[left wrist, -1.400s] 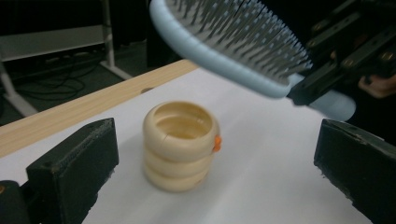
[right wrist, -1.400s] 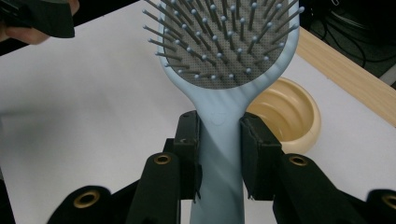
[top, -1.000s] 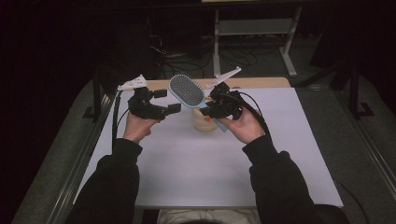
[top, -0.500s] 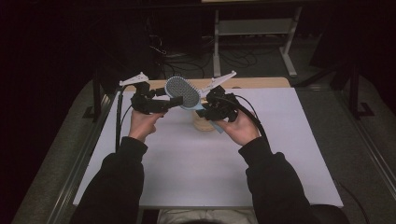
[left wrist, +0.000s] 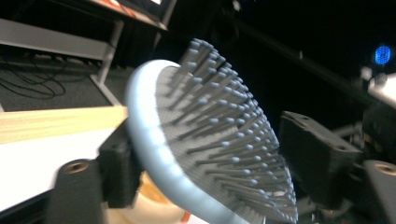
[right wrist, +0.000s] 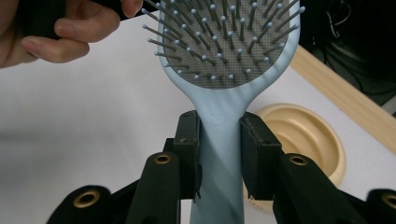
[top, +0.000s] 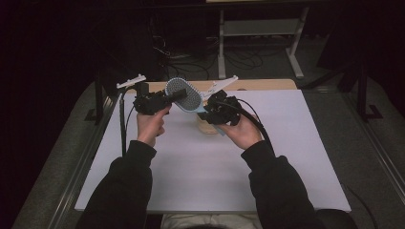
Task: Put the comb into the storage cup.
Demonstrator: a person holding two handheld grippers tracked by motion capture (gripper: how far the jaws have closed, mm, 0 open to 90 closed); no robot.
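From above, we see the hairbrush [top: 183, 93] in the air between both grippers, over the bowl [top: 206, 125]. Left gripper [left wrist: 196, 186]: jaws spread around its head. Right gripper [right wrist: 218, 140] pinches the handle; a loose pinch could drop it.

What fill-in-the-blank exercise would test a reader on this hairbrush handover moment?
1. The right tongs are shut on the ____ of the hairbrush.
2. The brush's frame is pale ____.
3. Behind the brush, a cream-coloured ____ stands on the white table.
4. In the left gripper view, the left tongs straddle the brush's ____, one jaw on either side.

Missing words: handle; blue; bowl; head
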